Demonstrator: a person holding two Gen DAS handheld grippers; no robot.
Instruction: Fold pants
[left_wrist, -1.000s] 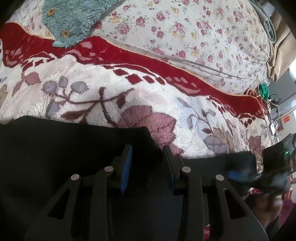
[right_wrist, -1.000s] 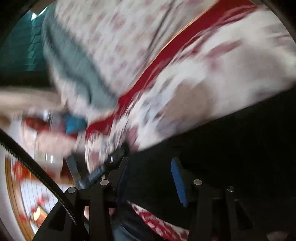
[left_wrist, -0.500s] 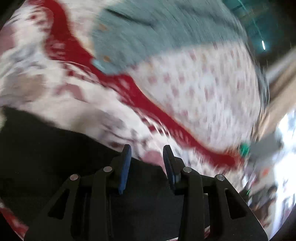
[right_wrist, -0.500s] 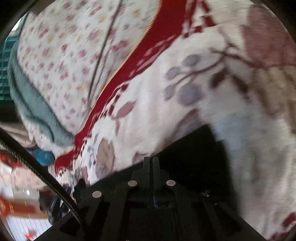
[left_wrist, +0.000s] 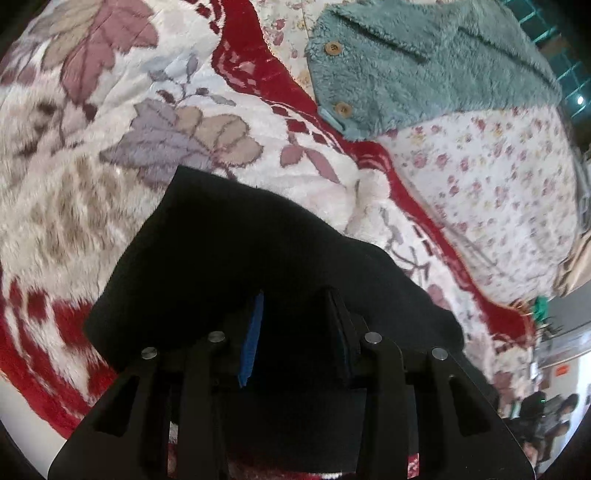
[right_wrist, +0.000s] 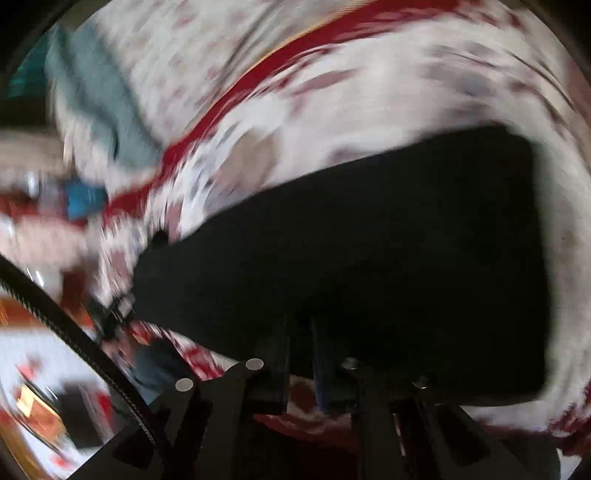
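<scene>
Black pants (left_wrist: 258, 251) are lying on a plush blanket (left_wrist: 74, 206) with red borders and a big leaf pattern, spread over a bed. In the left wrist view they look like a folded dark slab with a squared corner pointing up toward the leaves, and the fabric runs right down under the left gripper (left_wrist: 295, 314). Its fingers sit moderately apart, the blue pad on the left finger clearly visible, and the dark cloth fills the gap between them, so I honestly can't say whether anything is pinched or the fingers are just resting over it.

Further back there's a fuzzy teal garment (left_wrist: 424, 62) with wooden buttons lying on a small-flower sheet (left_wrist: 498, 177), well apart from the pants, its lower edge reaching the red border of the blanket.

The right wrist view is smeared with motion blur. The pants (right_wrist: 369, 240) show as a wide black rectangle across the blanket (right_wrist: 369, 92). The right gripper (right_wrist: 299, 343) has its fingers close together, only a narrow slot between them, right at the near edge of the pants. Whether it actually has hold of that edge is too blurry to tell. No containers anywhere in view.
</scene>
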